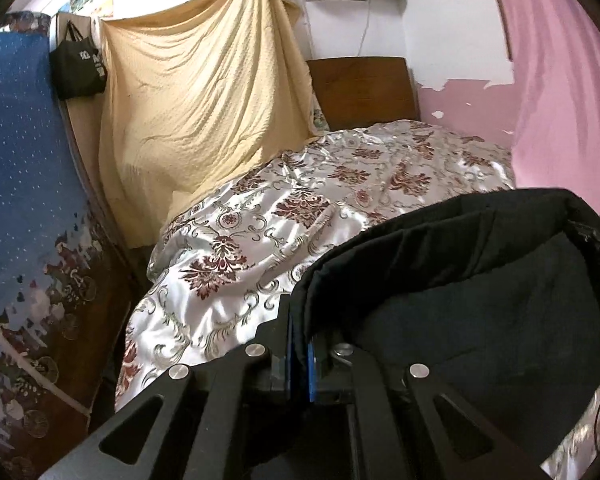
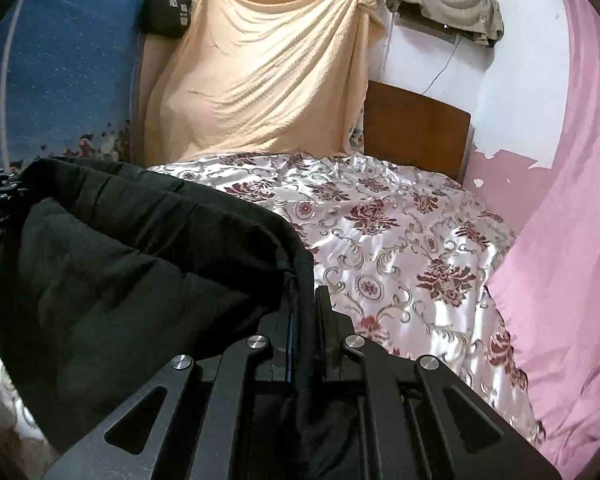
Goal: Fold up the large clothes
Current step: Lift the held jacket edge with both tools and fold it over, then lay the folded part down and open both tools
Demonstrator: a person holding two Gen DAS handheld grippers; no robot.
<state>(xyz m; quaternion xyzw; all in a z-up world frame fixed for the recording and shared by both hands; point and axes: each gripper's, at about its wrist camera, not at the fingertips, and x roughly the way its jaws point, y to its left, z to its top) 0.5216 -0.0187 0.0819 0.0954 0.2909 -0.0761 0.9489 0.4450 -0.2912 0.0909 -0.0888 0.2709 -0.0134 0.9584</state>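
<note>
Nearest the left wrist camera, the left gripper (image 1: 300, 344) has its jaws pinched tight on the edge of a black garment (image 1: 480, 292), the cloth squeezed between its blue pads (image 1: 311, 368). The right wrist view shows the right gripper (image 2: 304, 320) clamped on the same garment (image 2: 132, 256) at another point of its edge. The garment hangs in a sagging loop between the two, above a silvery floral bedspread (image 1: 284, 208). Each view catches a dark corner of the other gripper at the far end of the cloth.

Beyond the bedspread (image 2: 400, 232) stands a brown wooden headboard (image 2: 416, 132), beside a hanging yellow sheet (image 2: 268, 72) with a black bag (image 2: 166, 10) hung next to it. Only the left view shows the full stretch of a blue patterned cloth (image 1: 24, 184); the right view shows far more of the pink curtain (image 2: 560, 240) and the khaki cloth (image 2: 448, 8) draped high on the wall.
</note>
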